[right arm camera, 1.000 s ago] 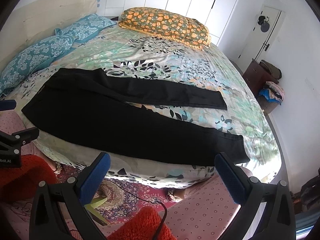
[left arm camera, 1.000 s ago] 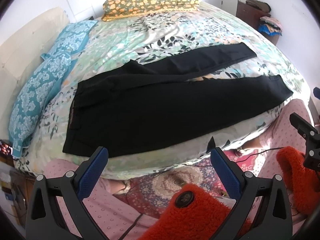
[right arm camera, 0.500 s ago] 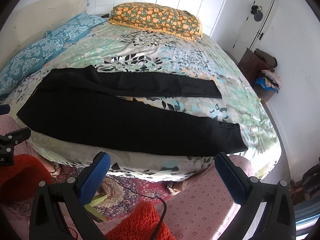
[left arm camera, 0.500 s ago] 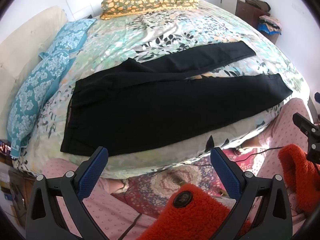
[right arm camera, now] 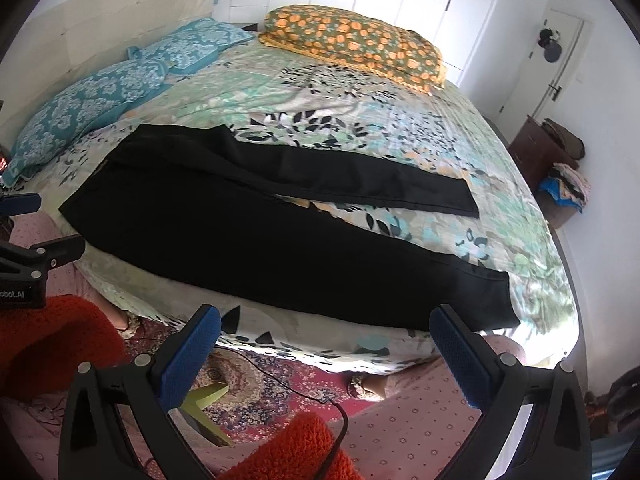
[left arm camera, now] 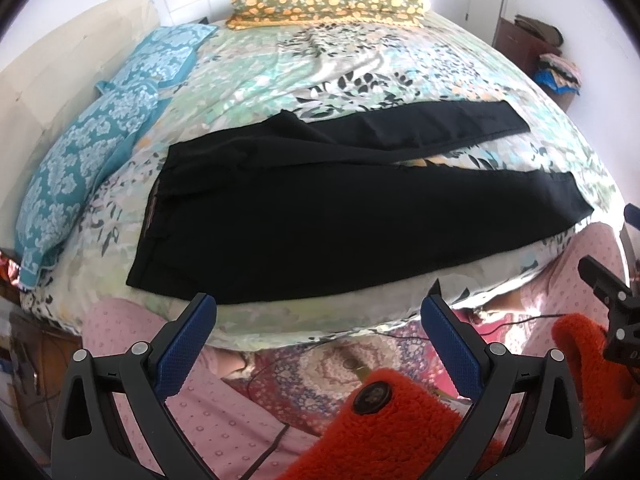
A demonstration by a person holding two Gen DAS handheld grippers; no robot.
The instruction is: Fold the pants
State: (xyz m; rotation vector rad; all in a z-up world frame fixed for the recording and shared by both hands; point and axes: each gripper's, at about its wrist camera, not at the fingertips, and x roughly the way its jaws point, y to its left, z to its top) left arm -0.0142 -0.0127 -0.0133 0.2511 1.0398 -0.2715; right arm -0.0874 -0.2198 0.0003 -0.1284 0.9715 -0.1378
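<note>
The black pants [left arm camera: 340,216] lie flat and unfolded near the front edge of the bed [left arm camera: 360,60], waistband toward the blue pillows [left arm camera: 92,152], the two legs spread apart in a narrow V, probably laid out so one leg can be brought over the other. The left hand-held gripper [left arm camera: 318,340] hovers off the bed edge below the waist end, jaws wide apart, holding nothing; the right hand-held gripper [right arm camera: 326,354] hangs likewise near the hem end, wide open and empty.
</note>
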